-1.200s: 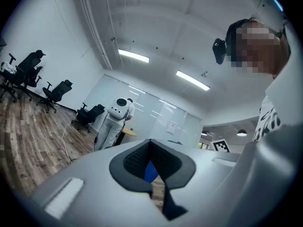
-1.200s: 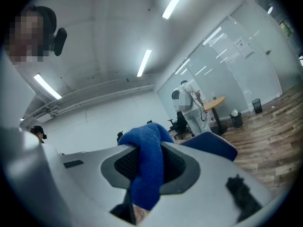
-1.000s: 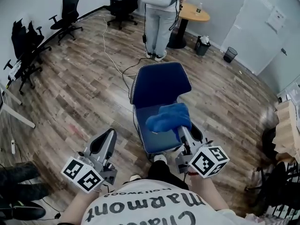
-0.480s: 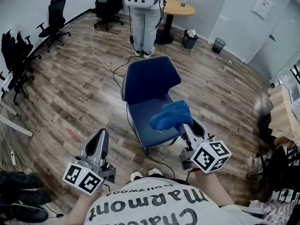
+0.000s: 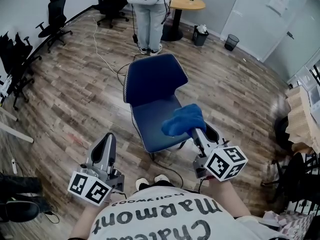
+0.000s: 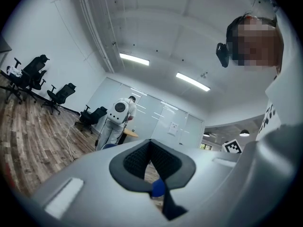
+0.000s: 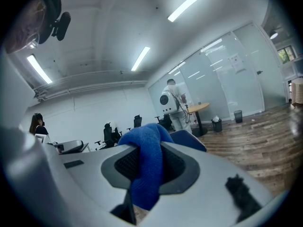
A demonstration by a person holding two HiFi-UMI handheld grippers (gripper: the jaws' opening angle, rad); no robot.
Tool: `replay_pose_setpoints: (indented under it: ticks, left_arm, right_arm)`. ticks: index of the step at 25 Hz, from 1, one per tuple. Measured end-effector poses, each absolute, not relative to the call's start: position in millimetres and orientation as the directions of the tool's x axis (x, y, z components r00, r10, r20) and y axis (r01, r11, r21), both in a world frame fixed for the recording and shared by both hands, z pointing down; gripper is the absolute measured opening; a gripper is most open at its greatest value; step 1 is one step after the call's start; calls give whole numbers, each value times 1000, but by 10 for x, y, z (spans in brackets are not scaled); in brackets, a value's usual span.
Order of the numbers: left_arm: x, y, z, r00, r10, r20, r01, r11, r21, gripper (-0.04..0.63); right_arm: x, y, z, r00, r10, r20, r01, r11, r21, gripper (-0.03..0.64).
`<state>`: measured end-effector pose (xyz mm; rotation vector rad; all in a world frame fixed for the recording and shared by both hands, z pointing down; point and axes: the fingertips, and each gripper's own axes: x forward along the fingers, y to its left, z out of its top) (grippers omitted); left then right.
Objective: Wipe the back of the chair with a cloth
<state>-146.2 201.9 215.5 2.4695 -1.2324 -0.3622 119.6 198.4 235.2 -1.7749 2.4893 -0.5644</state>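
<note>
Blue terry cloth [image 5: 184, 120] hangs bunched in the right gripper [image 5: 198, 133], whose jaws are clamped on it; in the right gripper view the cloth [image 7: 144, 164] fills the gap between the pads and spills over their top. Over the last second the chair [image 5: 150, 79] has drawn away from the shoes [image 5: 148, 182] at the bottom of the head view; the cloth has stayed over the chair's front right seat corner. No contact with the chair's back has begun, then; by my reading the reach to it has grown, not shrunk. The left gripper [image 5: 106, 141] hangs low, to the chair's left and clear of it, jaws closed together on nothing.

Hidden: the rear face of the chair's back; its legs under the seat. Whether the cloth touches the seat I cannot tell. A person [image 5: 146, 6] standing beyond the chair is cut off at the top edge.
</note>
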Motion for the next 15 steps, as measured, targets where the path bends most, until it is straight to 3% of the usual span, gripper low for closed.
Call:
replay_pose_setpoints:
  ticks: [15]
  left_arm:
    - [-1396,2029,2220,568,-822,-37,-735,-527,426,8]
  right_arm:
    - [1343,2029,2432,-341,-915,214,-912,267,-312,103]
